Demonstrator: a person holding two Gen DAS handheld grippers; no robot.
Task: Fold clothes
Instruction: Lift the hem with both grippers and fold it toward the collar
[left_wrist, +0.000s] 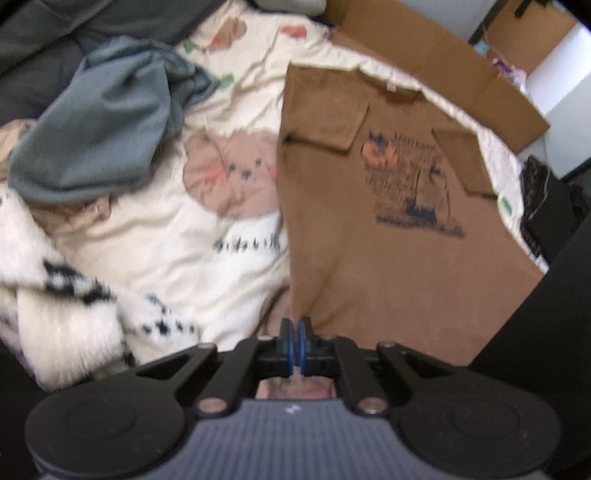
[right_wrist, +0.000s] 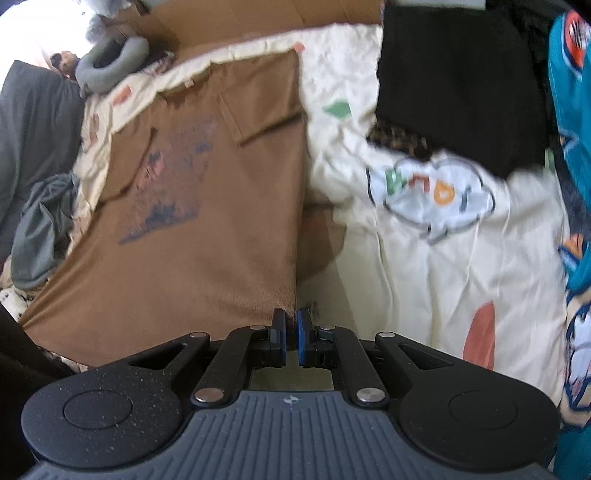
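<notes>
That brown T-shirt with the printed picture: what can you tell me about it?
The brown cotton-looking T-shirt lies print-up on a cream cartoon-patterned quilt, both sleeves folded in over the chest beside a dark blue and orange graphic. Its bottom hem is pinched at both corners, one by the left claw and one by the right claw.

Soft daylight, overexposed glare at upper corners, motion blur throughout, fisheye bending at edges

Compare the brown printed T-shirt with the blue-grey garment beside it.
The brown printed T-shirt lies spread flat, sleeves folded in; the blue-grey garment sits crumpled in a heap. The T-shirt bears a dark graphic; the blue-grey garment looks plain. Both rest on the cream cartoon-print bedspread.
</notes>
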